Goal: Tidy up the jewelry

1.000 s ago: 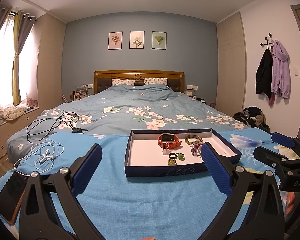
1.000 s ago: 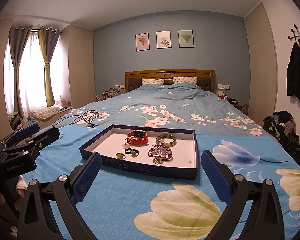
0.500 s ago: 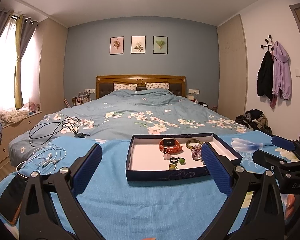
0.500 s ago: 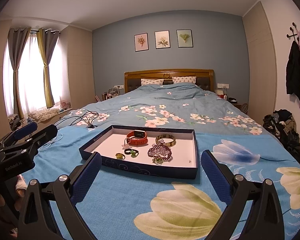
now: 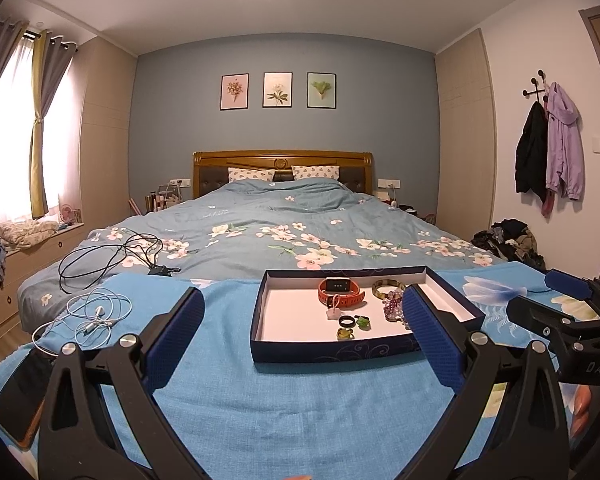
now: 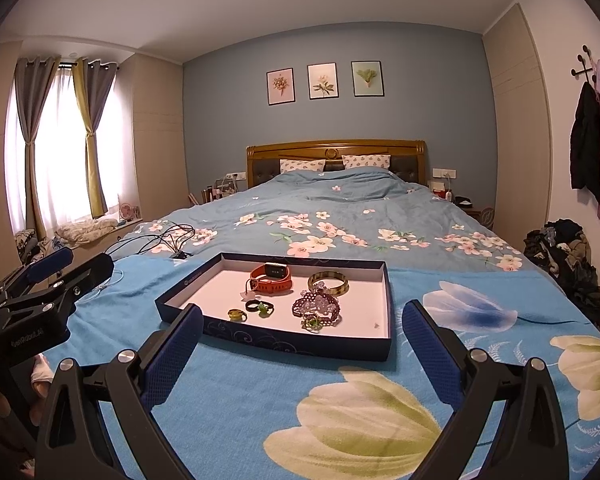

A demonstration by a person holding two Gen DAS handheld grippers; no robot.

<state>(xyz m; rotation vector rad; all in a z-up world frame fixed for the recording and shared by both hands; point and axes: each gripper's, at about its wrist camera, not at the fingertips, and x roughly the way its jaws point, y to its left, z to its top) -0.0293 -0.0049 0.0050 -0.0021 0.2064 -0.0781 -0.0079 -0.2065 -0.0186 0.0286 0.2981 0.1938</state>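
Hovering level above the blue blanket [image 6: 228, 412], both grippers face the dark blue tray [image 6: 288, 345], which sits centre frame in both views. Left gripper [image 5: 304, 334]: fingers wide apart, nothing between them. Right gripper [image 6: 302, 350]: likewise spread, holding nothing; it also shows at the right edge of the left view, and the left one at the left edge of the right view, so the two are side by side, short of the tray's near wall.

All jewelry seen lies inside the tray, bunched toward the centre and back:
- orange watch [image 6: 271, 279], strap curled on itself, near the back wall;
- gold bangle [image 6: 328, 283], flat, just right of the watch;
- purple bead bracelet [image 6: 317, 306] in a loose heap in front of the bangle, a small green piece at its near edge;
- black ring [image 6: 252, 305], green ring [image 6: 264, 309] and yellow ring [image 6: 236, 314] in a short row lower left of the watch.

The left part of the tray floor is bare; this would suit either a pile waiting to be spread out or items already gathered in. Judgement stops there.

The low walls probably explain the raised pose: fingers would have to come in from above.

Off-task: white earphones [image 5: 96, 314] and black cables [image 5: 112, 256] at mid-left of the left view.
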